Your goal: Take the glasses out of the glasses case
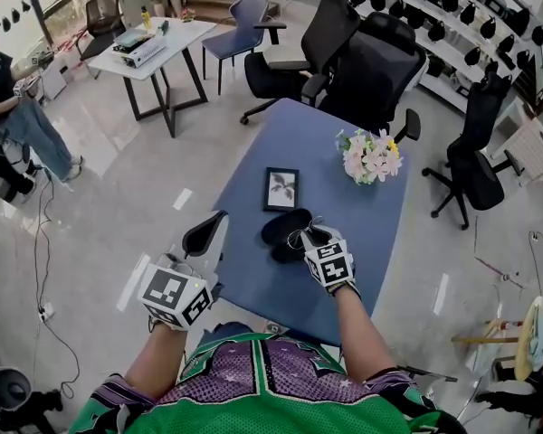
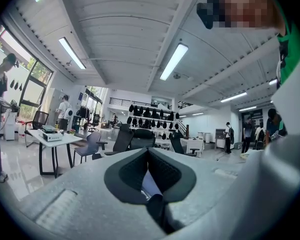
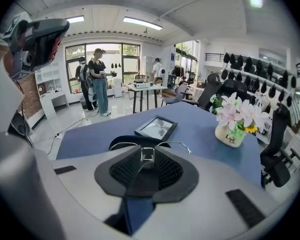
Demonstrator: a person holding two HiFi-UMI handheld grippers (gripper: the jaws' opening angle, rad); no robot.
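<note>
Wire-thin glasses [image 3: 147,154] sit in the right gripper [image 1: 312,236], whose jaws are closed onto the bridge. The two slim temples spread out to either side just past the pads [image 3: 166,170]. The gripper tilts downward and holds the glasses over the black glasses case [image 1: 283,228], which lies on the blue table [image 1: 353,233] about midway between its left and right edges and somewhat nearer the near edge. The case looks open, with two dark lobes side by side. Whether the glasses touch it I cannot tell.

The left gripper [image 1: 219,221] is held level at the table's left edge, towards the near left corner, well apart from the case. Its jaws meet at the tips with nothing between them.

A dark picture frame [image 1: 281,189] lies flat just beyond the case, towards the far edge. A small white vase of pink and white flowers [image 1: 370,156] stands near the right edge, towards the far right corner
</note>
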